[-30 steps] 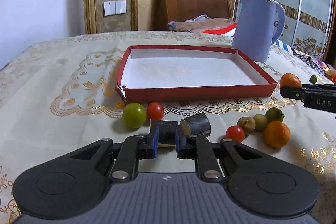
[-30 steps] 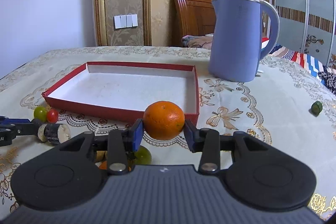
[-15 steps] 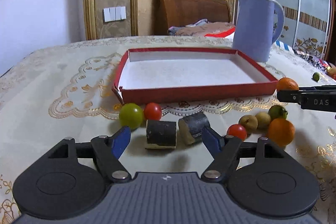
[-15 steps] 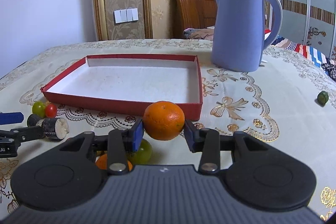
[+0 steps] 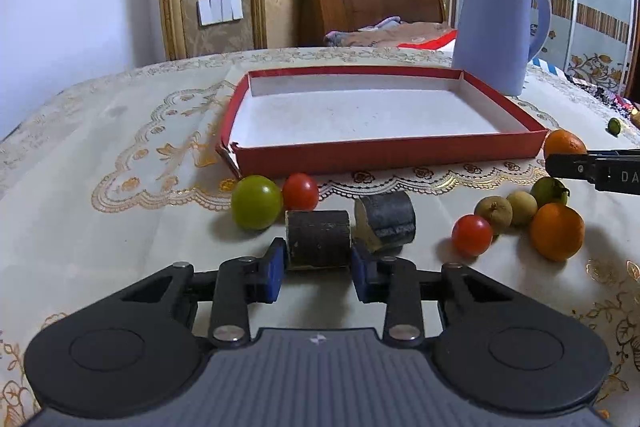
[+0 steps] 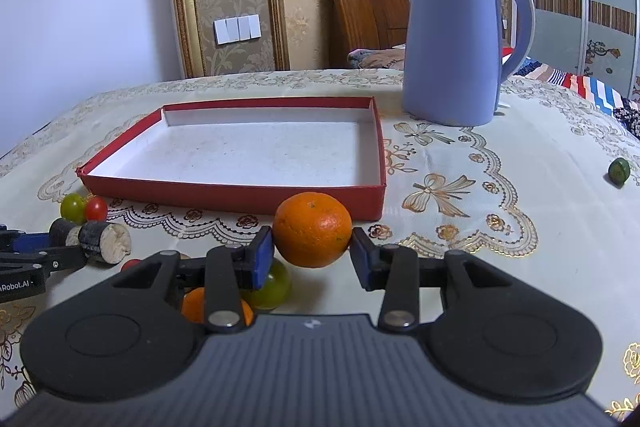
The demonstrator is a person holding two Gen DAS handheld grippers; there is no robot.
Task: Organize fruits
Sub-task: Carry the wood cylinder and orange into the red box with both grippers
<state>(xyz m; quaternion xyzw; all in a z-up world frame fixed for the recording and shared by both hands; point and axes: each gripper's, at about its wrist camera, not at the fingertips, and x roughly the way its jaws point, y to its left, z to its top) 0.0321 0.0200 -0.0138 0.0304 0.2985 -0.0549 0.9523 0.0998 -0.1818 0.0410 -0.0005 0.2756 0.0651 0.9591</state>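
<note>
- The left gripper (image 5: 318,269) is closing its jaws on a dark cut cylinder (image 5: 319,239) lying in front of the red tray (image 5: 384,157); both blue pads touch its ends
- A second dark cut piece (image 5: 386,219) lies just beside it, nearer the tray
- The right gripper (image 6: 313,255) is clenched on an orange (image 6: 312,229), held before the tray's near right corner
- A green fruit (image 5: 256,202) and red tomato (image 5: 300,191) touch each other close to the tray's front left corner
- The blue kettle (image 6: 452,43) stands behind the tray's right side
</note>
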